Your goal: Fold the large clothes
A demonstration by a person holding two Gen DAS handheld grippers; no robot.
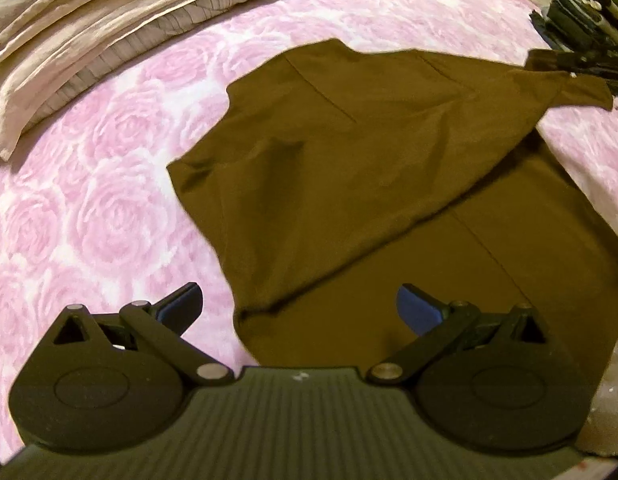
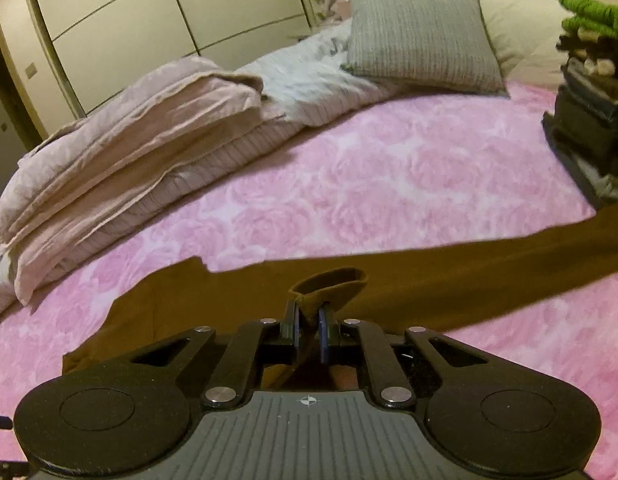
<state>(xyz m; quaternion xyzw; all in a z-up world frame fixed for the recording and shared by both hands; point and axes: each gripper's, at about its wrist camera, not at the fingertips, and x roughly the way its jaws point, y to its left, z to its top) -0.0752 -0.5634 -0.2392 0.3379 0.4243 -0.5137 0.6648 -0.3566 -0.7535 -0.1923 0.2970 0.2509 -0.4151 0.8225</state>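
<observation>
A large brown garment (image 1: 349, 168) lies spread on the pink rose-patterned bedspread (image 1: 89, 208), one part folded diagonally over the rest. My left gripper (image 1: 299, 308) hovers open over its near left edge, blue pads wide apart, holding nothing. At the far right of the left wrist view, my right gripper (image 1: 581, 62) pulls a corner of the cloth taut and off the bed. In the right wrist view the right gripper (image 2: 311, 328) is shut on a bunched brown garment (image 2: 429, 280) cuff, with the fabric stretching away to the right.
A rumpled beige duvet (image 2: 129, 152) lies along the far left of the bed. A grey pillow (image 2: 421, 36) and a cream pillow (image 2: 521, 28) sit at the head. A stack of folded clothes (image 2: 589, 120) stands at the right. Wardrobe doors (image 2: 149, 8) lie beyond.
</observation>
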